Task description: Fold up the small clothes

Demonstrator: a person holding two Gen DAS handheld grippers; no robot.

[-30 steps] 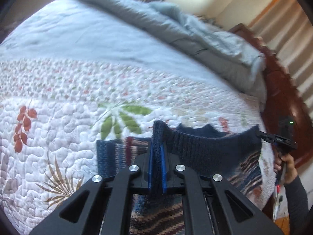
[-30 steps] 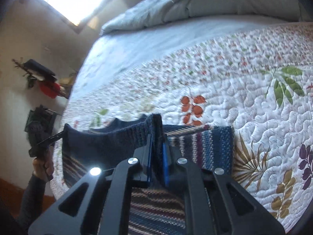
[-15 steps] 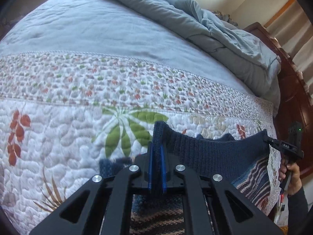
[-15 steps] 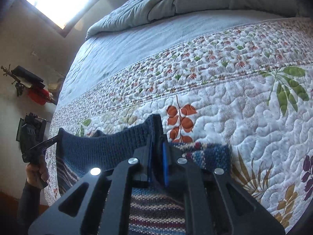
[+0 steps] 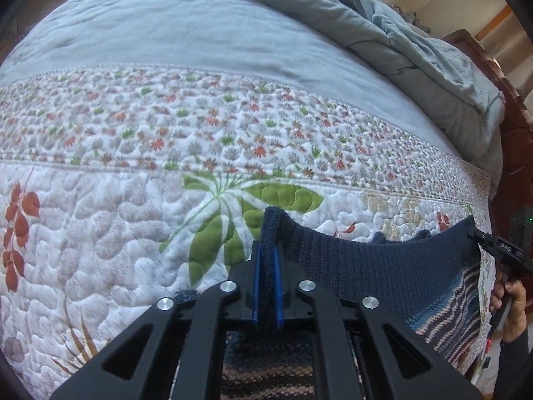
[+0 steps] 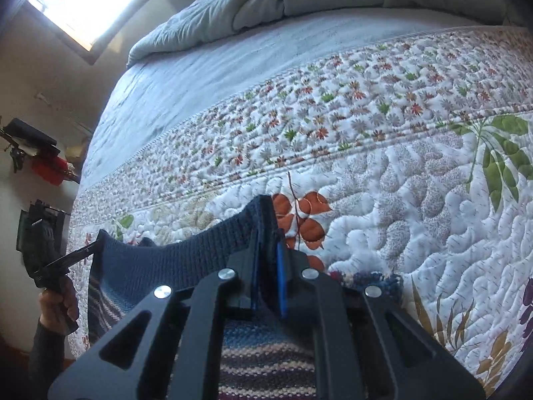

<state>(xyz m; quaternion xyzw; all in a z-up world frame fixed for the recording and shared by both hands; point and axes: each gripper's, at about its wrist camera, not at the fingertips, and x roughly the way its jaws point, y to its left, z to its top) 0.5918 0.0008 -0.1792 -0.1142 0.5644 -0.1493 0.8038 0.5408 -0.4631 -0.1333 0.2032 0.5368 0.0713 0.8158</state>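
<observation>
A knitted sweater point(image 5: 366, 266) with a navy ribbed hem and a striped body hangs stretched between both grippers above the quilt point(image 5: 100, 233). My left gripper point(image 5: 266, 250) is shut on one corner of the hem, which stands up between its blue pads. The right gripper point(image 5: 479, 236) pinches the other corner at the far right, a hand point(image 5: 509, 300) behind it. In the right wrist view my right gripper point(image 6: 268, 243) is shut on the hem of the sweater point(image 6: 166, 266). The left gripper point(image 6: 90, 250) holds the far corner there. Striped knit lies under both grippers.
The flowered quilt point(image 6: 399, 200) covers the near half of the bed. A bunched grey duvet point(image 5: 399, 33) lies at the far end on a grey sheet. A dark wooden bed frame point(image 5: 519, 153) borders one side. A wall shelf point(image 6: 46, 170) and a window point(image 6: 83, 0) are on the other.
Both grippers have carried the hem forward over the quilt and lower. The leaf prints now sit close to the fingertips. Less of the striped layer shows beside the fingers.
</observation>
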